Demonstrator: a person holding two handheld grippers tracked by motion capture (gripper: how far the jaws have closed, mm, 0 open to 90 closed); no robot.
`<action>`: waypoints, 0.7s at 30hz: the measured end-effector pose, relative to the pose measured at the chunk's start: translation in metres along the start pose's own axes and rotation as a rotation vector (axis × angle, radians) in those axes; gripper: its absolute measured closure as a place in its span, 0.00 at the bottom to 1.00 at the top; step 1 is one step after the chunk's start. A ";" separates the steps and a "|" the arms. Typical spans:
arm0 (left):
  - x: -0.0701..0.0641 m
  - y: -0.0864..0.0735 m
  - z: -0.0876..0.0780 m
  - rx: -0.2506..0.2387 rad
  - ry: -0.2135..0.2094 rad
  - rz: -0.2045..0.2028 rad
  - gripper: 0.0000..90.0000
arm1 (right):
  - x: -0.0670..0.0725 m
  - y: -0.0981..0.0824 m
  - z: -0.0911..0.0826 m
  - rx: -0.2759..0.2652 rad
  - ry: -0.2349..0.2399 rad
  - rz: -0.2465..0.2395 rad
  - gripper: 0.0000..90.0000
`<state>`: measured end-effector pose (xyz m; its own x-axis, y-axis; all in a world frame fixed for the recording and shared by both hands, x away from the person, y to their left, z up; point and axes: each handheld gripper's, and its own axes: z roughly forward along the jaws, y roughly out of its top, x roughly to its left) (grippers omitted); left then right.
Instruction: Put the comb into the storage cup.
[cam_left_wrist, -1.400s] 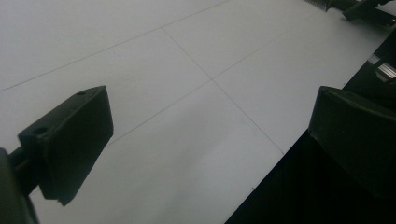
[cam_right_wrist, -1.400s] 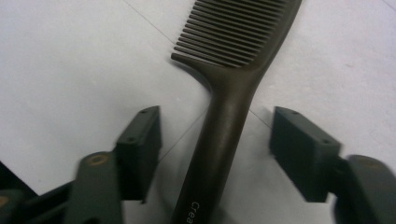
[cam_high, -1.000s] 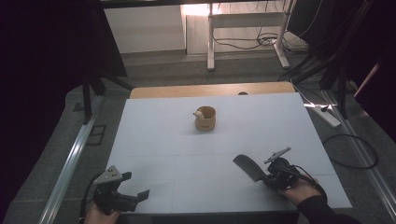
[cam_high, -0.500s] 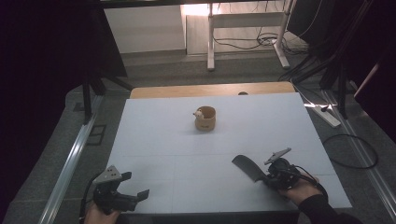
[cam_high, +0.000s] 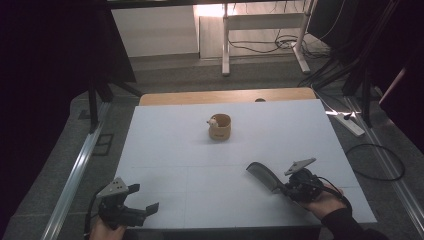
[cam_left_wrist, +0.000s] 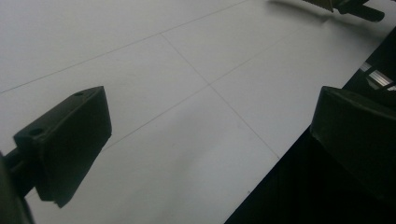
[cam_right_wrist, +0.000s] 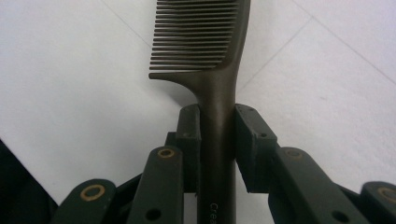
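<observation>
The left gripper sat at the near left corner of the white worktop, its two black jaws spread wide with nothing between them; in the left gripper view only bare white board lay in the gap, and the right-hand jaw hung just past the worktop's near edge. From that corner a broad stretch of bare board ran toward the middle and far side, crossed only by faint seam lines.

Toward the far edge, a little left of centre, stood a small tan round cup-like holder with a small pale object at its rim, well apart from both grippers and with bare board on every side. Beyond the white sheet, a strip of bare wooden tabletop showed along the far edge.

The right gripper lay near the near right corner, held in the person's right hand. Its jaws were clamped on the handle of a dark brown plastic comb; in the right gripper view the pads pressed both sides of the handle, the toothed part reaching forward, above the white board. In the high view the comb pointed toward the worktop's middle, with open board between it and the holder.
</observation>
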<state>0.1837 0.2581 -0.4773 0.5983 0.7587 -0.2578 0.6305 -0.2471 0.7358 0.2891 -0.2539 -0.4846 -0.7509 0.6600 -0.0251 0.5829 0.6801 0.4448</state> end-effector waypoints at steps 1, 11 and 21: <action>0.000 0.000 0.000 0.000 0.000 0.000 0.00 | 0.000 0.000 -0.001 -0.006 0.001 -0.001 0.81; -0.003 0.002 0.001 -0.019 -0.030 0.008 0.00 | 0.000 0.001 -0.007 -0.053 0.000 -0.025 0.81; -0.005 0.007 0.006 -0.022 -0.055 0.038 0.00 | 0.003 0.002 -0.015 -0.124 0.029 -0.030 0.81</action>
<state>0.1877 0.2489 -0.4748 0.6481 0.7147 -0.2630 0.5963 -0.2614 0.7590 0.2833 -0.2548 -0.4700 -0.7772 0.6291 -0.0149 0.5185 0.6535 0.5515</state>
